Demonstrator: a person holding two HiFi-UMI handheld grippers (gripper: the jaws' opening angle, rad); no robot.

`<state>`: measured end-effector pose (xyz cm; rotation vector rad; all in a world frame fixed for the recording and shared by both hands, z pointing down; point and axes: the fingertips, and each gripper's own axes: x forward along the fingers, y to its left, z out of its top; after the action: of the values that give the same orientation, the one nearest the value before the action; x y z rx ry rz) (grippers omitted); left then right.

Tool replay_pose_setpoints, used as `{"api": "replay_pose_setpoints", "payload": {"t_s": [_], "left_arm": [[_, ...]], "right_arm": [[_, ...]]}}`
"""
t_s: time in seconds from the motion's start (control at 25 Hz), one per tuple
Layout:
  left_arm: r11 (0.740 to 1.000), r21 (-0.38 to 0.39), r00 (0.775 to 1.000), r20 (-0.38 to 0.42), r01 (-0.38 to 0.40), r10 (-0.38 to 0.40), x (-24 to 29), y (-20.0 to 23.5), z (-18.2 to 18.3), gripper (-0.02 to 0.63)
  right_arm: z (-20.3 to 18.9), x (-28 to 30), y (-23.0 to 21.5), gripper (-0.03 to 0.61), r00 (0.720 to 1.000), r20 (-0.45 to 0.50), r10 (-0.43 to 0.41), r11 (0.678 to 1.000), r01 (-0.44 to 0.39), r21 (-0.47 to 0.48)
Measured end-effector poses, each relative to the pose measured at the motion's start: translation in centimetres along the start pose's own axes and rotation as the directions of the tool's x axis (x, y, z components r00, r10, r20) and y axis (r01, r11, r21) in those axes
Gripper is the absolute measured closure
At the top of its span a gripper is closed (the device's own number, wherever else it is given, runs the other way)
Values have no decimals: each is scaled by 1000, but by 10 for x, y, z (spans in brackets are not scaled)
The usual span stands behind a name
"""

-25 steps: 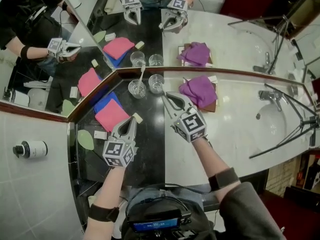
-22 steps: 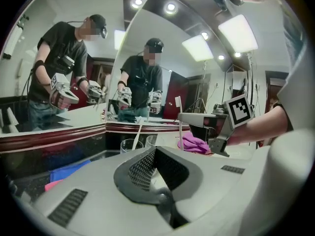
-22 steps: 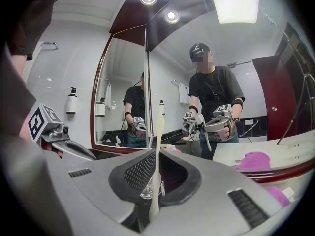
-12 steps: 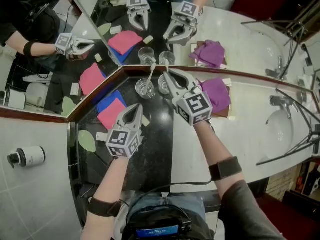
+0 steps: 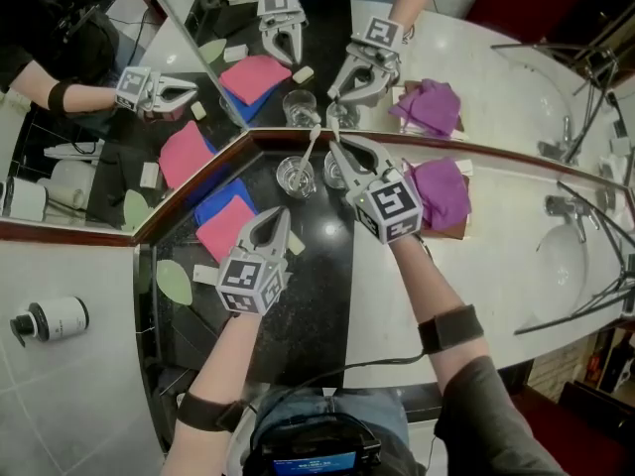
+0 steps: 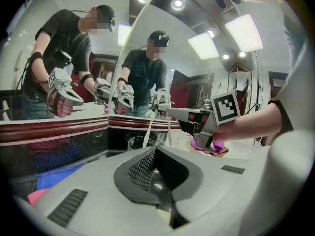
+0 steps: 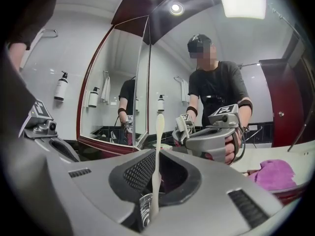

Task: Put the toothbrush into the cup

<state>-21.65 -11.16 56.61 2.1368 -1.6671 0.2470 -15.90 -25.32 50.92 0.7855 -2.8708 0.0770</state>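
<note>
Two clear glass cups stand on the black counter strip by the mirror. The left cup (image 5: 295,177) (image 6: 138,142) has a white toothbrush (image 5: 312,150) leaning in it. My right gripper (image 5: 334,145) (image 7: 157,154) is shut on a second white toothbrush (image 7: 157,146) (image 6: 169,127), held upright with the bristles up. Its lower end hangs at the right cup (image 5: 335,173) (image 7: 144,208), which the gripper partly hides in the head view. My left gripper (image 5: 280,214) (image 6: 155,150) is shut with nothing in it, a short way in front of the cups.
A pink cloth on a blue one (image 5: 226,228) lies left of my left gripper, with a small soap bar (image 5: 294,243) beside it. A purple cloth (image 5: 440,191) lies to the right. Farther right are the sink (image 5: 566,261) and the faucet (image 5: 559,206). The mirror stands right behind the cups.
My right gripper has carried its toothbrush forward to the right cup. The left gripper has moved a little forward toward the cups, still shut.
</note>
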Motion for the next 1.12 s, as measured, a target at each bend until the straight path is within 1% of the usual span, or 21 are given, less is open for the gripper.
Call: {"api": "replay_pose_setpoints", "payload": {"t_s": [0.2,0.44,0.56,0.68,1.0,1.12], "left_arm": [[1000,-8,1000,-17,-8,8,-6,5,-11,613],[1000,-13,999,-27,-20,20,-13,11,-16,613],[1000,-14,999,-29,-24,24,-16,13,-17,613],[1000,-17,999,-32,-23,22,-18,12,-19,613],[1000,-18,999,-35,-21,20,-27,8,-23,613],[1000,-15,999,-32,-22,21,-33,5,-22,613]], "right_arm": [[-23,1,0,532,999,-46,-10,1000,10,6],[-47,1,-9,531,993,-99,-66,998,67,11],[-50,1,-10,527,989,-121,-85,996,88,20],[-55,1,-12,472,984,-147,-99,995,102,15],[-57,-6,-11,463,980,-163,-112,993,114,6],[-51,-15,-9,463,980,-159,-117,993,120,10]]}}
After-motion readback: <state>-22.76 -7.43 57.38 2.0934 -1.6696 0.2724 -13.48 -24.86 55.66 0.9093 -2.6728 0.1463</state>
